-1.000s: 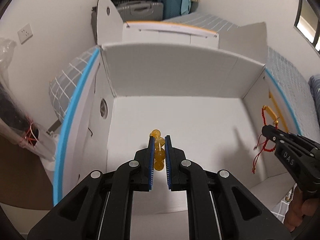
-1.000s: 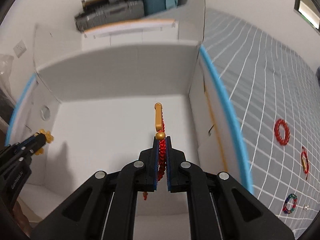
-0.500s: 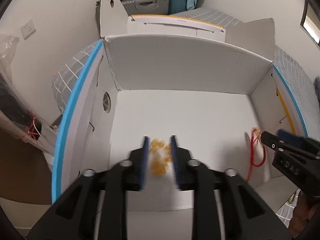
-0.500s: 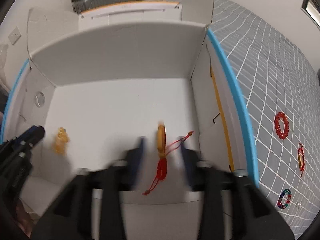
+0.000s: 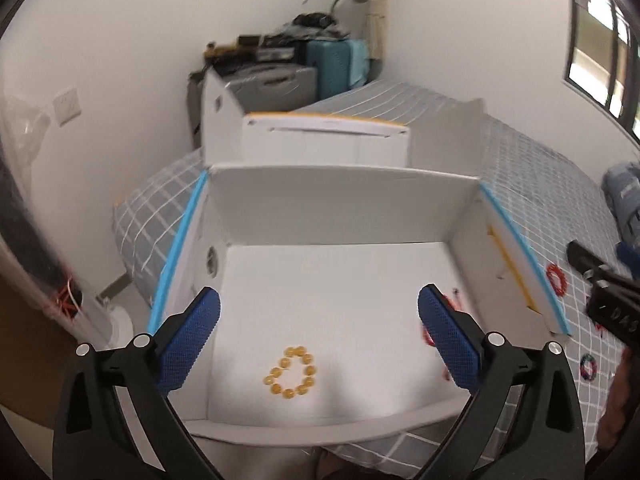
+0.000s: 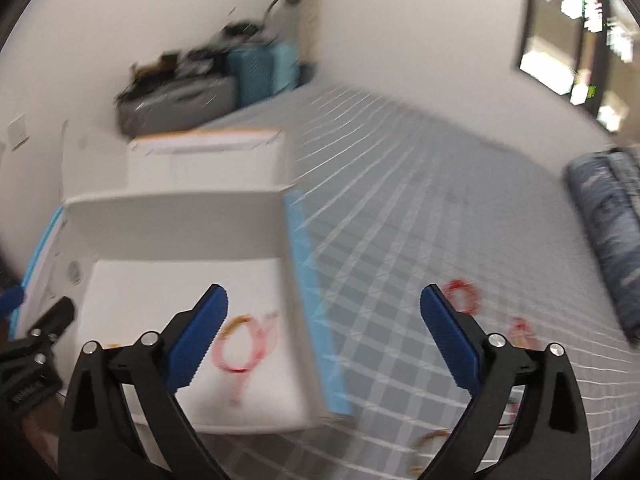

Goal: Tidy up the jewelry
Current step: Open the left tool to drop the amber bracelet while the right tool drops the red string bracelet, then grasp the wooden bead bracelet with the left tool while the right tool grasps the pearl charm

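Note:
An amber bead bracelet (image 5: 291, 373) lies on the floor of the white cardboard box (image 5: 344, 204), near its front wall. My left gripper (image 5: 320, 340) is wide open and empty above it. A red cord bracelet with a gold piece (image 6: 244, 344) lies in the box's right part; it shows partly behind my right finger in the left wrist view (image 5: 429, 334). My right gripper (image 6: 324, 340) is wide open and empty, over the box's right wall (image 6: 304, 304). It shows at the right edge of the left wrist view (image 5: 600, 280).
The box stands on a grey checked bedspread (image 6: 400, 240). Several bracelets lie on it to the right: a red bead ring (image 5: 557, 283), a multicoloured one (image 5: 588, 367), others blurred (image 6: 464, 300). A second white box (image 5: 326, 140) and suitcases (image 5: 336, 64) are behind.
Both grippers opened and dropped their bracelets into the box. Both pulled up and back; the right one swung toward the bedspread on the right.

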{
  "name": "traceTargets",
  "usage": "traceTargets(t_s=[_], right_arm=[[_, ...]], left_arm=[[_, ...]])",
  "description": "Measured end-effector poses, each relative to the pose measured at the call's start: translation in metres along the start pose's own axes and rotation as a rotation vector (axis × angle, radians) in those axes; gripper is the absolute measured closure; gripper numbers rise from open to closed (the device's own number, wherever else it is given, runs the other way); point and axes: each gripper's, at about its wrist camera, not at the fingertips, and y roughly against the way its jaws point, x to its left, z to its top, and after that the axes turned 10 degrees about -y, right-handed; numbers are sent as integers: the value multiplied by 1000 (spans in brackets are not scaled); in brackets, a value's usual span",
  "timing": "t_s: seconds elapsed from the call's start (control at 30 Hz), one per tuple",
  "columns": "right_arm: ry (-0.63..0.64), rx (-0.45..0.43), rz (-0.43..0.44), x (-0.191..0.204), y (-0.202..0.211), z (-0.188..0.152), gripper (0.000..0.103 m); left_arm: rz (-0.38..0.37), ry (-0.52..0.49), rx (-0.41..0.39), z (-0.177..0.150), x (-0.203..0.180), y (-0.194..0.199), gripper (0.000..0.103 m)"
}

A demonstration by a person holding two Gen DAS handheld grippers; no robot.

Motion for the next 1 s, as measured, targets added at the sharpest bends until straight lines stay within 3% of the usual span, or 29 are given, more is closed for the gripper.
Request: traceTargets(t_s=[0.17,0.3,0.47,0.7,0.83,1.0], right_arm=[[-97,-38,-48,-79,22,-11,9],[-148,-43,-108,-140,32,-27,9],[-195,10,-199,-218,24,-54,9],[-259,107,-291,-302,-5,-99,9],[-309,189,-275,-336,-28,-124,9],[-369,261,-254,-365,-51,-143,9]], left_arm=[[-119,-59,-50,-1,-53,13,6],[-187,-162,-74,-8,-113,19,6],[-308,-272,-95,-16,-191,28,6],[-432,-444,-37,-41,-305,10,6],[-472,-485,11,-63,-339,-16,6],[-466,-515,70,-88,-346,-49,6]])
